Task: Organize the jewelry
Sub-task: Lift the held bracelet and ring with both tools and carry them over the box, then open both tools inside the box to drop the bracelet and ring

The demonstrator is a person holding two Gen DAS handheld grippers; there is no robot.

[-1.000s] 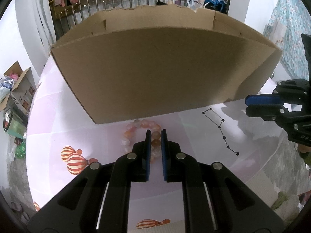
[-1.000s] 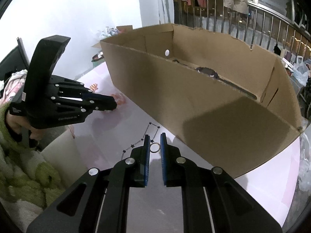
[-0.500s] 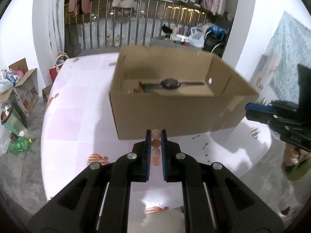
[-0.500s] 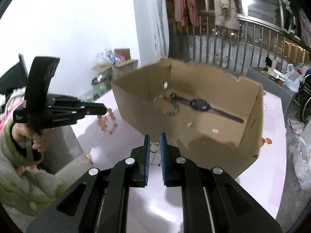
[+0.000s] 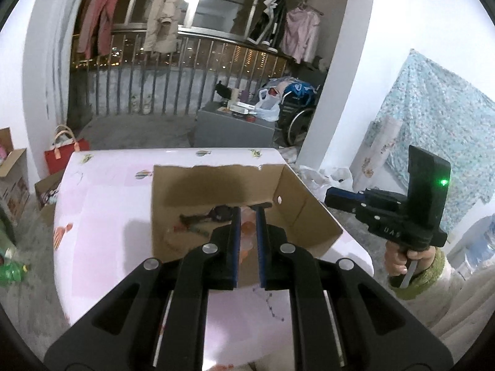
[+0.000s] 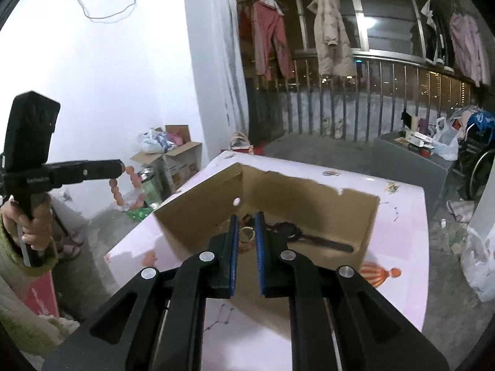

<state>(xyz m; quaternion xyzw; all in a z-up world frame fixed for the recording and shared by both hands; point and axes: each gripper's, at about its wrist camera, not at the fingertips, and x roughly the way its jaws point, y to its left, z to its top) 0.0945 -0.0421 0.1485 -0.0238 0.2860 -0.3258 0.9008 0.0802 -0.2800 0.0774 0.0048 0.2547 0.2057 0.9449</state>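
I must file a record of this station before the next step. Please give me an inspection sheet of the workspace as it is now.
Surface: pink printed tablecloth, mostly bare.
Job's things: open brown cardboard box holding a dark wristwatch; orange-pink bead bracelet; thin gold ring.
Clutter: nothing seen on the table.
Grippers: left gripper shut on the bracelet, which dangles; right gripper shut on the ring; both raised, near the box.
Cables: white wall cable.
Surroundings: hanging clothes, balcony railing, wheelchair, floor boxes.
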